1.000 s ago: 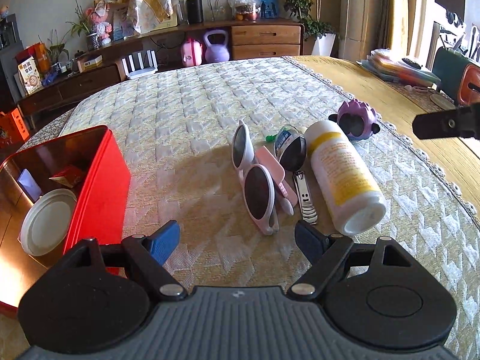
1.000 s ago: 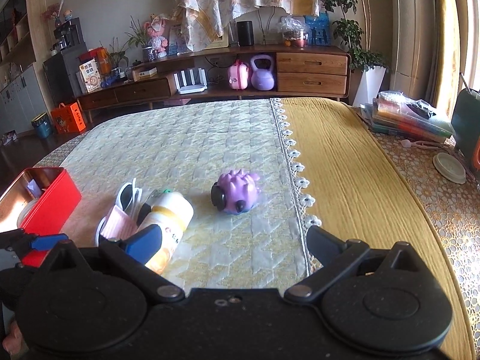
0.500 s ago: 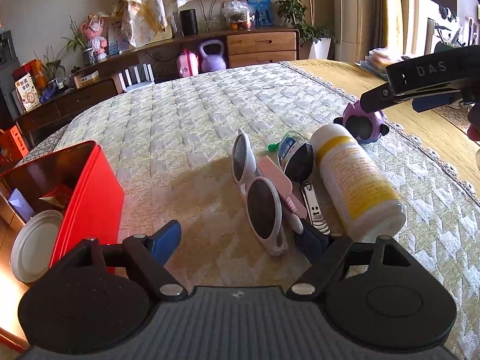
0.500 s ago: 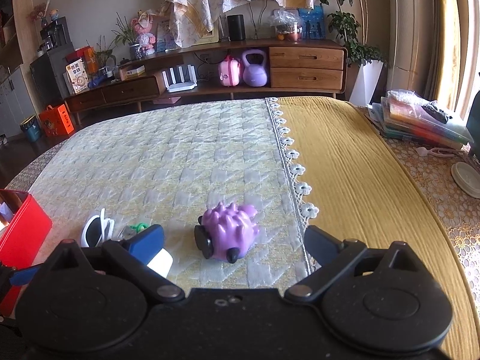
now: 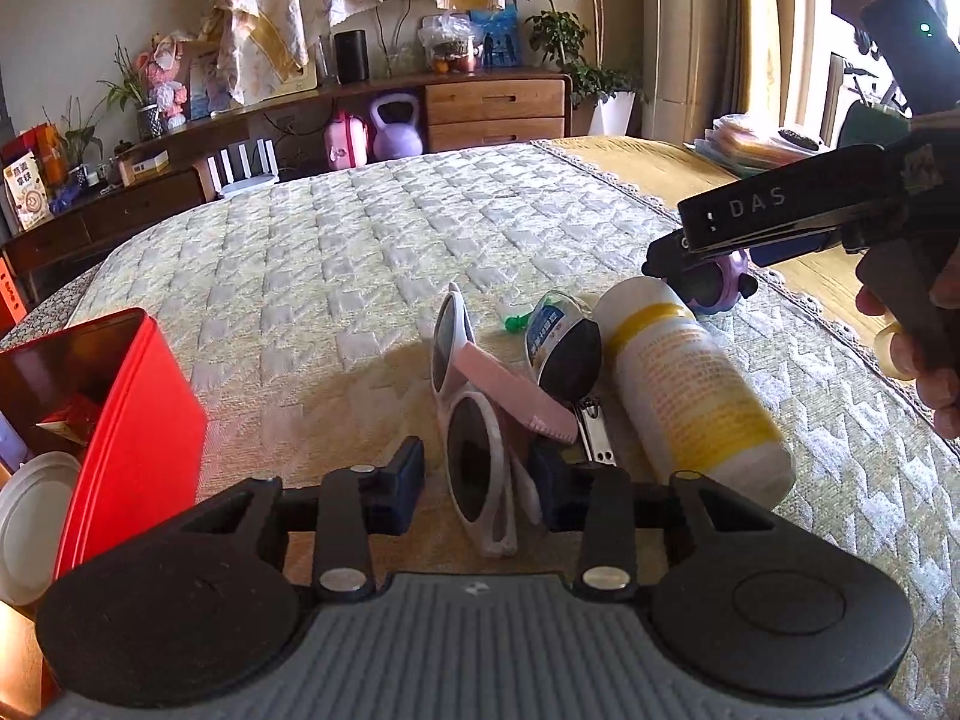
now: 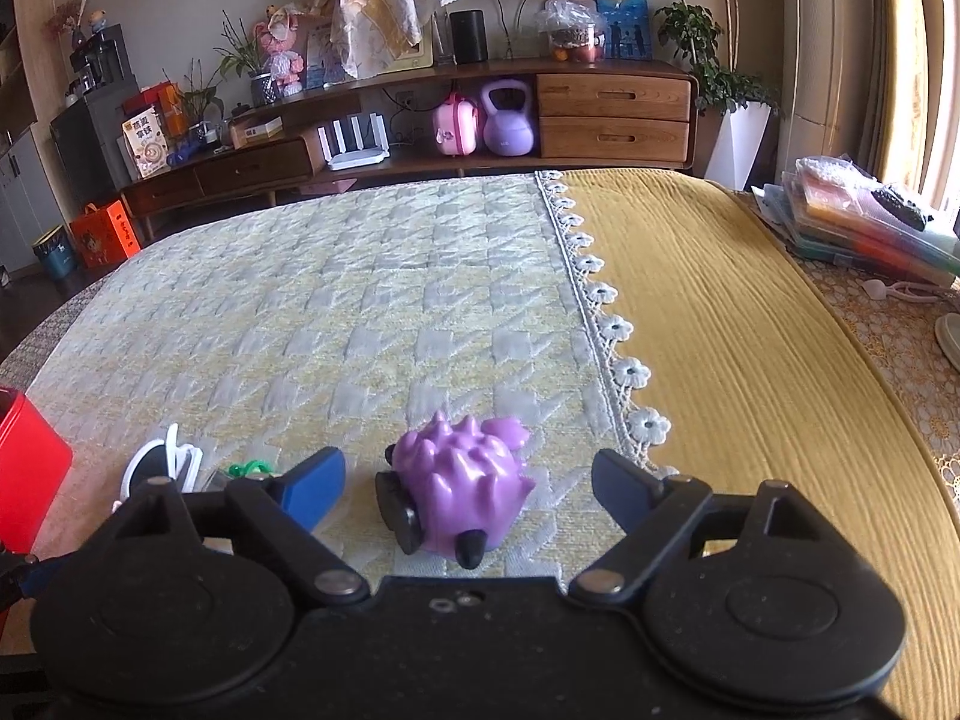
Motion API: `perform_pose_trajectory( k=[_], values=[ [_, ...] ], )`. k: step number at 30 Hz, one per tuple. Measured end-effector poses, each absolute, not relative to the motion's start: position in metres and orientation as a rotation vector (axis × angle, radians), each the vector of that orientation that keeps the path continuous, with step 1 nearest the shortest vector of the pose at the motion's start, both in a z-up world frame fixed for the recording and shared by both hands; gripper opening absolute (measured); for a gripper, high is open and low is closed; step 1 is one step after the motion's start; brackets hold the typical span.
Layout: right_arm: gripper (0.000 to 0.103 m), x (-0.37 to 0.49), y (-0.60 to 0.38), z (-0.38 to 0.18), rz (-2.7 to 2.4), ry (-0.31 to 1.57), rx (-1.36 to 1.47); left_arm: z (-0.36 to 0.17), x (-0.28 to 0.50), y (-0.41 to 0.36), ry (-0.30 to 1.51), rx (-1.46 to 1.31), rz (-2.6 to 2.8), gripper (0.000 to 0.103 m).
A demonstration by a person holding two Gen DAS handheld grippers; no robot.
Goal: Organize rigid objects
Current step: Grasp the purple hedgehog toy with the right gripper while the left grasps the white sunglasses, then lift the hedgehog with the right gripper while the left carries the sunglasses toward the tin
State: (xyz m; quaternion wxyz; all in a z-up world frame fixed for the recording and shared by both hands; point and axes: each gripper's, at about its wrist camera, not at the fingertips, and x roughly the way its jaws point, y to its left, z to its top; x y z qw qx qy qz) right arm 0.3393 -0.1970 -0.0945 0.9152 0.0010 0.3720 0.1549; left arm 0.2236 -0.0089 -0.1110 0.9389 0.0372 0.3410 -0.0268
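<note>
- Our left gripper (image 5: 474,480) is closing around the one pair of white sunglasses (image 5: 474,450).
- Our right gripper (image 6: 468,486), spread, is narrowing around the one purple toy (image 6: 462,492), not touching.

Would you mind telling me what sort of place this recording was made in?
Most likely a lived-in home, probably a living or dining room: a cloth-covered table, a long wooden sideboard with drawers, and potted plants, toys and a purple kettlebell along the wall.
</note>
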Motion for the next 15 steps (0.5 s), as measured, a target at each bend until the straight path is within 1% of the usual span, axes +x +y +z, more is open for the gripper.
perform_pose_trajectory(
  k=[3,4,7,9,15],
  values=[
    [0.082,0.344,-0.196,-0.098,0.316,0.779,0.012,-0.111,0.223,-0.010,0.694,0.077,-0.054,0.030],
    [0.080,0.344,-0.195,-0.099,0.318,0.782,0.015,-0.111,0.223,-0.010,0.695,0.079,-0.053,0.025],
    [0.072,0.343,-0.192,-0.101,0.347,0.795,0.008,-0.110,0.222,-0.009,0.699,0.089,-0.042,0.024],
    [0.055,0.340,-0.189,-0.101,0.352,0.799,-0.010,-0.110,0.220,-0.009,0.699,0.101,-0.035,0.024],
    [0.054,0.326,-0.187,-0.099,0.356,0.791,-0.033,-0.107,0.214,-0.002,0.714,0.071,-0.023,0.024]
  ],
)
